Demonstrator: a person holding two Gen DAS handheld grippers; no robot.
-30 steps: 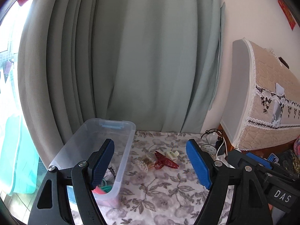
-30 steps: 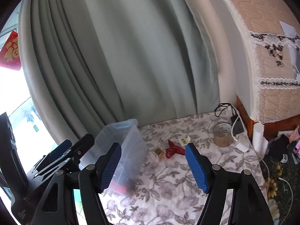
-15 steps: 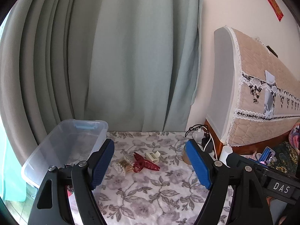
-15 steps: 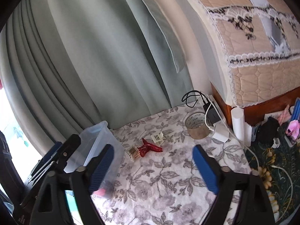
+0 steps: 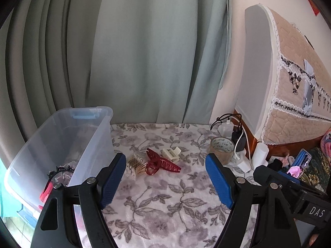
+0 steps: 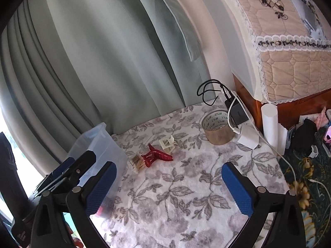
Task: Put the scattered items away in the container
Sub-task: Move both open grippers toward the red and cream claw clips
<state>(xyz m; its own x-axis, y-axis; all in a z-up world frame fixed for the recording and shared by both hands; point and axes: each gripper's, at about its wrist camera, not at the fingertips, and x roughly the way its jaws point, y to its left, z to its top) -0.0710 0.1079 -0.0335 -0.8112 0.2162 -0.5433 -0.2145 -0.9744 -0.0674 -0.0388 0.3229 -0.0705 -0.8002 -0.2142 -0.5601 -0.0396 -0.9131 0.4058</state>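
A clear plastic bin (image 5: pixel 62 136) stands at the left of the floral cloth, with a few small items in its near end; it also shows in the right wrist view (image 6: pixel 99 144). On the cloth beside it lie a tan bristly comb clip (image 5: pixel 135 164) (image 6: pixel 137 162), a red claw clip (image 5: pixel 162 163) (image 6: pixel 157 157) and a cream claw clip (image 5: pixel 171 153) (image 6: pixel 167 142). My left gripper (image 5: pixel 166 184) is open and empty, short of the clips. My right gripper (image 6: pixel 169 188) is open and empty, nearer than the clips.
A roll of brown tape (image 5: pixel 221 147) (image 6: pixel 217 128) stands at the right of the cloth by a black charger with cables (image 6: pixel 235 109) and a white cylinder (image 6: pixel 270 122). Grey-green curtains (image 5: pixel 124 51) hang behind. A quilt-covered appliance (image 6: pixel 289 41) stands at the right.
Both views have swung right and down: the bin has shifted left and the clips and tape roll appear closer and more central. Both grippers stay open.
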